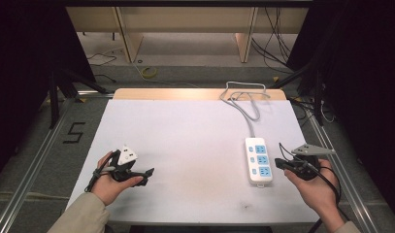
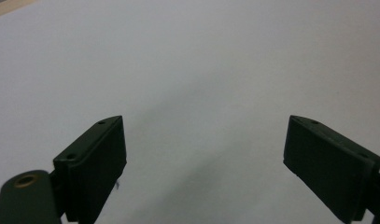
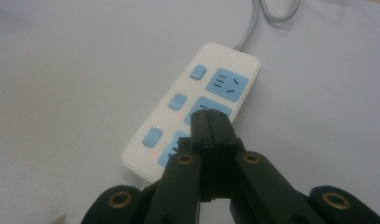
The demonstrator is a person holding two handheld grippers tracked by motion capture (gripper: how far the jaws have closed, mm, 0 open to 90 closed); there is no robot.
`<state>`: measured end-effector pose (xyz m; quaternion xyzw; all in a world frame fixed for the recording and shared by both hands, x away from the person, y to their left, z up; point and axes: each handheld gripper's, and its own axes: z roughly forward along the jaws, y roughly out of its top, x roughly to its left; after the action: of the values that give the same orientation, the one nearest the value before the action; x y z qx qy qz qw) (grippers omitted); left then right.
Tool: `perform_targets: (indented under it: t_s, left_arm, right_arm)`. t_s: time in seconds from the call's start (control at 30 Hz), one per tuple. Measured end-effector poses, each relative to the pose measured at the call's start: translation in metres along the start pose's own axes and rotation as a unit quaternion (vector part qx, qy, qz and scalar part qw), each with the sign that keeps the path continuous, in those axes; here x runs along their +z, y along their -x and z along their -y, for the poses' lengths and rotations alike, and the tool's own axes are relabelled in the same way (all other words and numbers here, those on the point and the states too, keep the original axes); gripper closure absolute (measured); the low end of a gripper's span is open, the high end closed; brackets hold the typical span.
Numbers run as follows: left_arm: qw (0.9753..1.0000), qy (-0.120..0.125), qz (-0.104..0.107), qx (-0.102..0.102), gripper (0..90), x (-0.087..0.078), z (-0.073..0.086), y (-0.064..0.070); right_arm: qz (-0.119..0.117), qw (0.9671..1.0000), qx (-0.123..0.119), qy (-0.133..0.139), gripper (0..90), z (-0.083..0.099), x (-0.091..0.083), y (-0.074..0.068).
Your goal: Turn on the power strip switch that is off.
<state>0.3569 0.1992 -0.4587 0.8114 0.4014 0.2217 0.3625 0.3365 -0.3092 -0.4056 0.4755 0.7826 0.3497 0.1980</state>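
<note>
Overall, one flat white table (image 1: 185,145) carries one white rounded power strip (image 1: 259,160) at its right side: three blue sockets, three blue switches, grey cord (image 1: 246,102) looped behind. Right gripper (image 1: 281,164) hovers just beside the strip, jaws pressed together, empty. Left gripper (image 1: 147,175), well apart at left, has jaws spread wide, empty.

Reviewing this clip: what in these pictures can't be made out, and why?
- Power strip: in the right gripper view, the shut right tongs cover parts of its middle and near sockets.
- Grey cord: its plug end can't be made out in the high view; too small, among the loops at the table's far edge.
- Left tongs: open; the left gripper view's bottom edge cuts off their bases.
</note>
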Motion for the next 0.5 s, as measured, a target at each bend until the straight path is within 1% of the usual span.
perform_targets:
  t_s: [0.5]
  left_arm:
    - [1.0000, -0.001, 0.000, 0.001, 12.7, 0.0000, -0.0001, -0.0001]
  right_arm:
    - [0.001, 1.0000, 0.001, -0.004, 90.0, -0.0093, 0.0043, 0.0017]
